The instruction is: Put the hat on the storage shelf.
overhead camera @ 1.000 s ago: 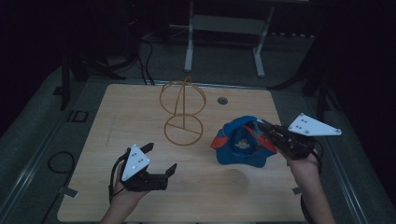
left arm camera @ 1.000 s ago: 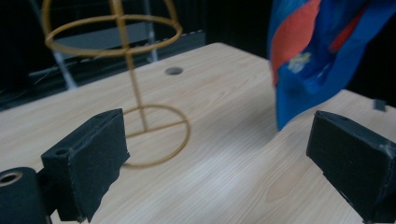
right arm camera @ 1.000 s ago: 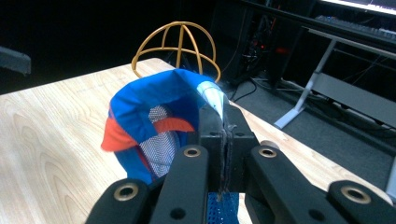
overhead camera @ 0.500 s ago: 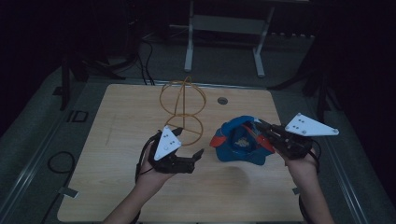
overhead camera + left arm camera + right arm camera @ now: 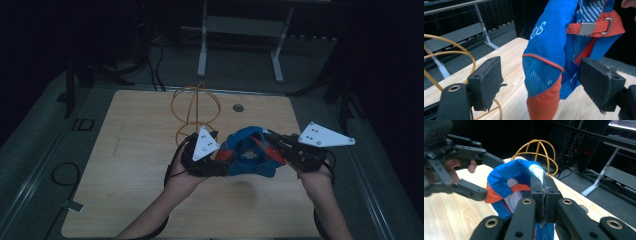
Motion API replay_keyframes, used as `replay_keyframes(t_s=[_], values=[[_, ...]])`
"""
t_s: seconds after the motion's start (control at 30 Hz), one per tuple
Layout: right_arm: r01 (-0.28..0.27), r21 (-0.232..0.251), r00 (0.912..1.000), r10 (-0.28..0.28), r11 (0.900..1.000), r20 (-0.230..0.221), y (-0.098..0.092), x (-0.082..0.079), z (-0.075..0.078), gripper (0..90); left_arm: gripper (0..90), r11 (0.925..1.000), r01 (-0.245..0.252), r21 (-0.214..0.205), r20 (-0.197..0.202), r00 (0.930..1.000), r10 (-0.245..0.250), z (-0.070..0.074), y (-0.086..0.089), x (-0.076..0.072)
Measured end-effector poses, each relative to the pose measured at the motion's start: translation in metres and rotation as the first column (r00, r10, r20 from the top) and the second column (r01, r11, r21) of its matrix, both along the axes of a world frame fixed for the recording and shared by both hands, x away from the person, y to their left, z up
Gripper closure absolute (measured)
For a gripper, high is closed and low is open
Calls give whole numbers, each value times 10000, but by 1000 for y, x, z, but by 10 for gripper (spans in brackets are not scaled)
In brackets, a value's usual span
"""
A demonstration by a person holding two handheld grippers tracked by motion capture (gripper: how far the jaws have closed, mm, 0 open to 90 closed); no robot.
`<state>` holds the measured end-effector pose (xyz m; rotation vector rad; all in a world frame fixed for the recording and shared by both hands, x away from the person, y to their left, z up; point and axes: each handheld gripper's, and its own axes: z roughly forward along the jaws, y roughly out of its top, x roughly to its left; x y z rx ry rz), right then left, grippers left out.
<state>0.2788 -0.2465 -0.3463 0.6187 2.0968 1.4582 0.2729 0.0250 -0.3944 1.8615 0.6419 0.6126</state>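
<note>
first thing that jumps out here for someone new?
The blue and orange cap held up over the middle of the wooden table: the right gripper is shut on its edge, while the left gripper straddles the orange-tipped brim, jaws apart and just closing in without touching it. Next, the yellow wire stand, upright just behind the cap.

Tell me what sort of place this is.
Likely a lab or recording studio: a lone wooden table in a dark room, cables on grey carpet, a metal stand behind, a monitor nearby.
</note>
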Motion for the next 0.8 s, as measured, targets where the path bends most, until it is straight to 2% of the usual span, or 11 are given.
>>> replay_keyframes(t_s=[0.1, 0.2, 0.33, 0.4, 0.47, 0.57, 0.63, 0.7, 0.8], values=[[-44, -31, 10000, 44, 10000, 33, 1, -1, 1, 884, 236, 9999, 98, 81, -155, 9998, -97, -3, -3, 1], [-85, -59, 9999, 86, 9999, 52, 2, -2, 1, 884, 374, 9995, 297, 97, -302, 9991, -294, -6, -4, 3], [-134, -87, 9999, 135, 9999, 28, 4, -3, 1, 884, 534, 9983, 284, 508, -413, 9988, -263, -9, -8, 6], [-135, -152, 9999, 136, 9998, 72, 5, -3, 0, 884, 622, 9984, 321, 476, -601, 9978, -292, -9, -10, 7], [-148, -130, 9999, 149, 9998, 20, 5, -3, -1, 884, 710, 9978, 127, 646, -542, 9985, -92, -9, -11, 8], [-147, -137, 9999, 147, 9998, 47, 5, -4, -2, 883, 808, 9983, -47, 588, -437, 9990, 73, -8, -10, 8], [-198, -60, 9998, 199, 9998, 50, 4, -5, -2, 883, 840, 9985, -131, 523, -398, 9991, 152, -6, -9, 8], [-205, -78, 9998, 206, 9998, 42, 3, -8, -1, 883, 848, 9973, -237, 690, -198, 9995, 251, -5, -9, 7], [-306, -33, 9995, 306, 9995, 34, 2, -12, -2, 883, 853, 9963, -285, 809, -182, 9994, 300, -1, -10, 7]])
